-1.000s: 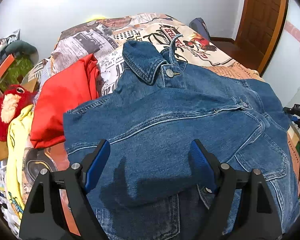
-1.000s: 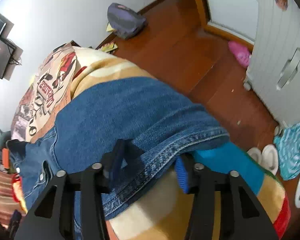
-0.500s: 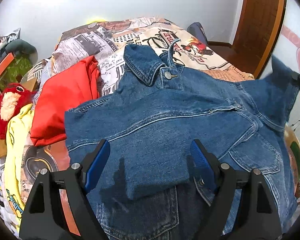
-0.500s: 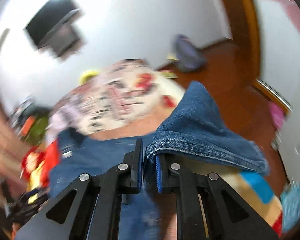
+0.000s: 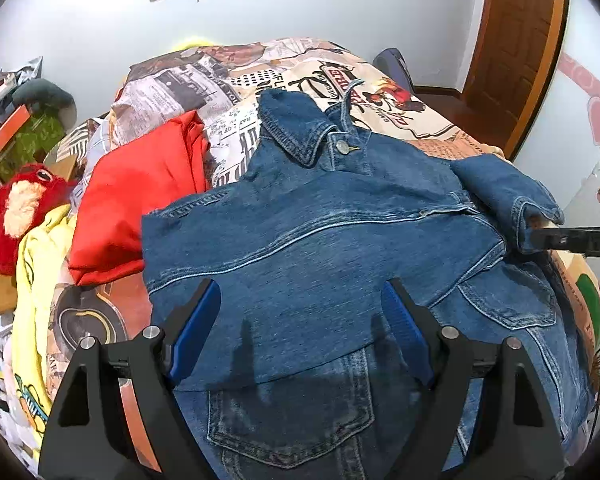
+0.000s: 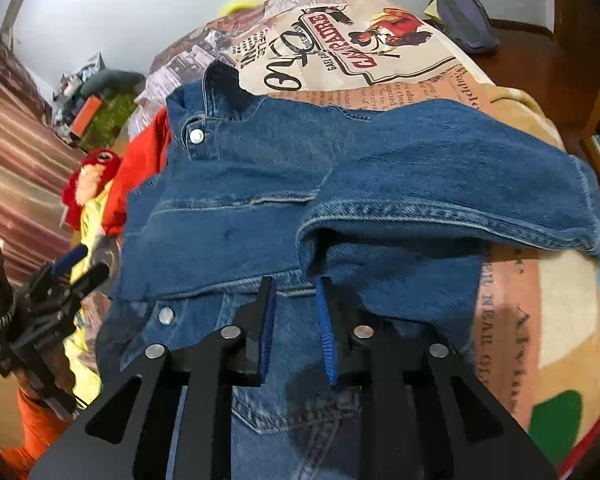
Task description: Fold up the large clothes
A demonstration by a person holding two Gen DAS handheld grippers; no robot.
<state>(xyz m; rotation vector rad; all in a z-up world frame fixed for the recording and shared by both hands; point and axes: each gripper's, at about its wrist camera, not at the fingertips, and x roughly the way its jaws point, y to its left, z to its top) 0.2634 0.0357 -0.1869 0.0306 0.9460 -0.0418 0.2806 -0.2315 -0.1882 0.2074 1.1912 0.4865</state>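
Note:
A blue denim jacket [image 5: 324, 240] lies front up on the bed, collar at the far end. Its left sleeve is folded across the chest. Its right sleeve [image 6: 452, 176] is folded inward over the body and also shows in the left wrist view [image 5: 508, 192]. My left gripper [image 5: 300, 320] is open and empty, hovering above the jacket's lower part. My right gripper [image 6: 296, 300] is partly open just behind the right sleeve's cuff, and nothing sits between its fingers. In the left wrist view it reaches in from the right edge [image 5: 572, 238].
A red garment [image 5: 136, 196] and a yellow garment [image 5: 36, 280] lie left of the jacket, with a red plush toy [image 5: 16, 208] beyond. The printed bedspread [image 5: 236, 80] covers the bed. A wooden door [image 5: 516, 40] stands at the right.
My right gripper closed on the right sleeve's cuff, carried it up and inward over the jacket, and has let go. The left gripper stayed open in place.

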